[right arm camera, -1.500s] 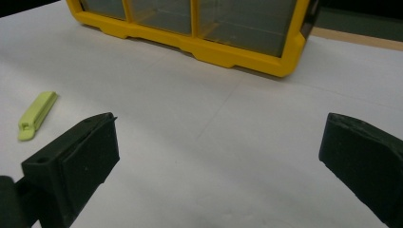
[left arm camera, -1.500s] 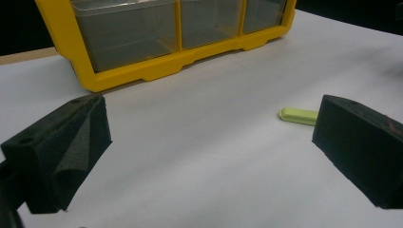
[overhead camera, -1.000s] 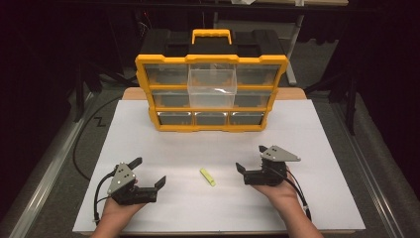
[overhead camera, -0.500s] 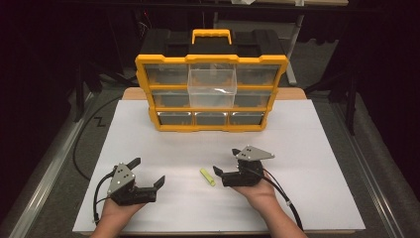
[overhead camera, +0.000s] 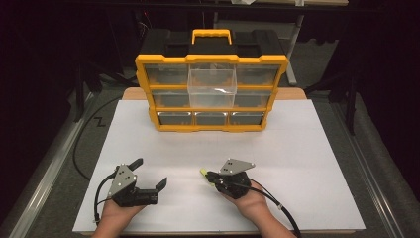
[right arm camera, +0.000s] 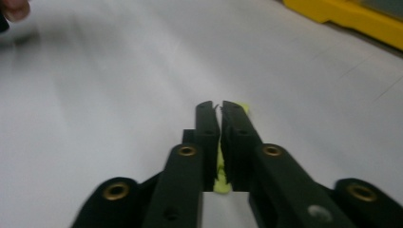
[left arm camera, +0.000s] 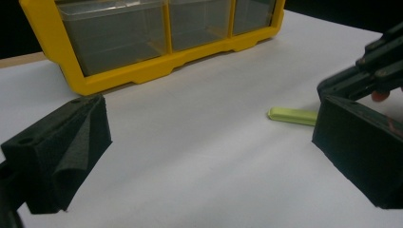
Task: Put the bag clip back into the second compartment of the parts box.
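The right gripper [overhead camera: 210, 179] has slid toward nine o'clock and is now pinching the little green stick [left arm camera: 291, 116]; the left gripper [overhead camera: 148, 174] is staying wide open at seven o'clock; a pick-up is probably starting.

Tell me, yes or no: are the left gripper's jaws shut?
No. The left gripper has its jaws spread wide apart over the bare white sheet, with nothing between them.

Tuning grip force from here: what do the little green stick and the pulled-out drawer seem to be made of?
Green stick: probably plastic, smooth with a slight sheen and rounded end; the right hand-held gripper is closed on it. Drawer: clear hard plastic, see-through with glare on its walls.
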The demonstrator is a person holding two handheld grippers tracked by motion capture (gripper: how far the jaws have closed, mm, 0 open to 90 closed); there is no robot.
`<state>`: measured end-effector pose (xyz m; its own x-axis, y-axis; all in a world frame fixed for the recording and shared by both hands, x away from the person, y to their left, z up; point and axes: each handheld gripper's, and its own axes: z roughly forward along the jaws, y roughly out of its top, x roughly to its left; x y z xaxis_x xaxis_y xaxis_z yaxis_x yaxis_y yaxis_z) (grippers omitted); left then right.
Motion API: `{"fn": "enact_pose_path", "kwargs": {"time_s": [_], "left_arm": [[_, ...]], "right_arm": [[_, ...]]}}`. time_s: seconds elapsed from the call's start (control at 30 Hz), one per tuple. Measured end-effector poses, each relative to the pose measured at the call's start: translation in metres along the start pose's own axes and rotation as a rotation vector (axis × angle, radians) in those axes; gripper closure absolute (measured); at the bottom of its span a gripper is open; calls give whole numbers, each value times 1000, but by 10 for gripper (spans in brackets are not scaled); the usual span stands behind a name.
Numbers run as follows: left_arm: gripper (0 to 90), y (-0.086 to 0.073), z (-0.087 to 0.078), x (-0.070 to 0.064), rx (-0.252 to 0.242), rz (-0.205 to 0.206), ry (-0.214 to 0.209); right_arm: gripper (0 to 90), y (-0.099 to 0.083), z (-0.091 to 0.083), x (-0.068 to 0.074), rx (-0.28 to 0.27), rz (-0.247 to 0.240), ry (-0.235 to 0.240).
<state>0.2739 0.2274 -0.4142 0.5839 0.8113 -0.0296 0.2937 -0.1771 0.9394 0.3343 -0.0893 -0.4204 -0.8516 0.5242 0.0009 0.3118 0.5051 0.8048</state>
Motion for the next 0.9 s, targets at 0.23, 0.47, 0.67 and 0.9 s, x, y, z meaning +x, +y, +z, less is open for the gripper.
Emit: {"fn": "enact_pose_path", "kwargs": {"time_s": [0.23,0.47,0.67,0.9], "left_arm": [[3,1,-1,0,7,-15,-5],[3,1,0,-1,16,-4,-1],[3,1,0,0,13,-6,3],[3,1,-1,-1,7,-6,-2]], "right_arm": [[900,-4,9,5,70,1,25],[900,-7,13,3,123,1,23],[900,-7,13,-1,136,2,3],[900,-8,11,-5,140,8,-22]]}}
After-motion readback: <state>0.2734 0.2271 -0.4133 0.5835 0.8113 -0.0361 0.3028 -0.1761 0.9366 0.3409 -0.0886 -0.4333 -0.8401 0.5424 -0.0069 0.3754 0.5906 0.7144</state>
